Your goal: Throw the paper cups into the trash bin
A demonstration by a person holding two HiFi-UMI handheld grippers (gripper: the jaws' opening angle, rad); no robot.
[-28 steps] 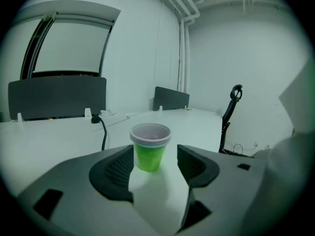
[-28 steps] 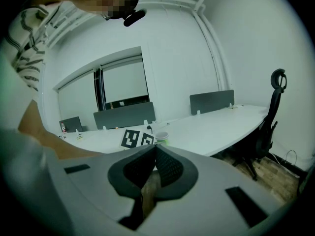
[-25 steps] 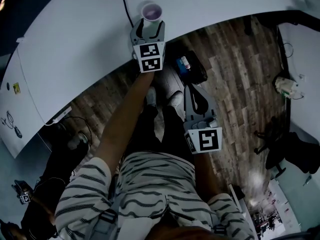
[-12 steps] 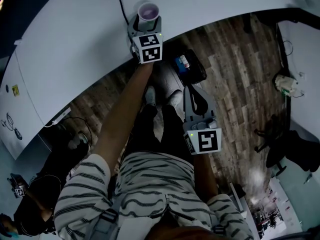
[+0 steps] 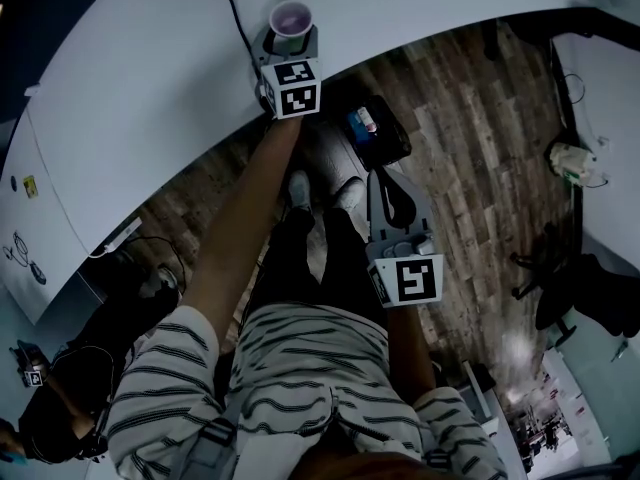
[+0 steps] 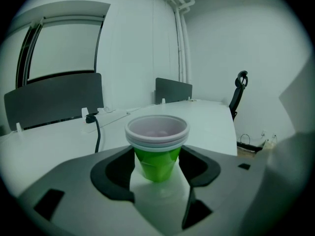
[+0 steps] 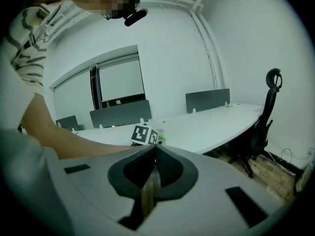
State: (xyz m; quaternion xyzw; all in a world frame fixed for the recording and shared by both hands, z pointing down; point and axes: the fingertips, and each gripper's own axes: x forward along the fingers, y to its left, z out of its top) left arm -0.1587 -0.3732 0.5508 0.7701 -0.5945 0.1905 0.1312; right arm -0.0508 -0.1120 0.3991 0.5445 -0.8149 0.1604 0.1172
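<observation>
A stack of green paper cups [image 5: 290,18] with white rims stands upright on the white table [image 5: 150,88], near its front edge. My left gripper [image 5: 290,46] is stretched out over that edge. In the left gripper view the cups [image 6: 156,136] stand between the jaws of the left gripper [image 6: 156,163]. The jaws are spread wide on both sides and do not visibly press on the cups. My right gripper [image 5: 385,183] hangs low over the floor by the person's legs. In its own view the right gripper [image 7: 155,149] is shut with nothing in it. A black bin-like container [image 5: 380,133] holding something blue sits under the table edge.
A black cable [image 5: 235,13] runs across the table just left of the cups, and shows as a cable [image 6: 97,132] in the left gripper view too. Grey partition panels [image 6: 54,104] stand at the table's far side. An office chair [image 7: 263,117] stands to the right. Another white desk [image 5: 605,118] lies at far right.
My left gripper has pushed forward over the table, so the cups now sit deeper between its jaws. The right gripper has stayed where it was.
</observation>
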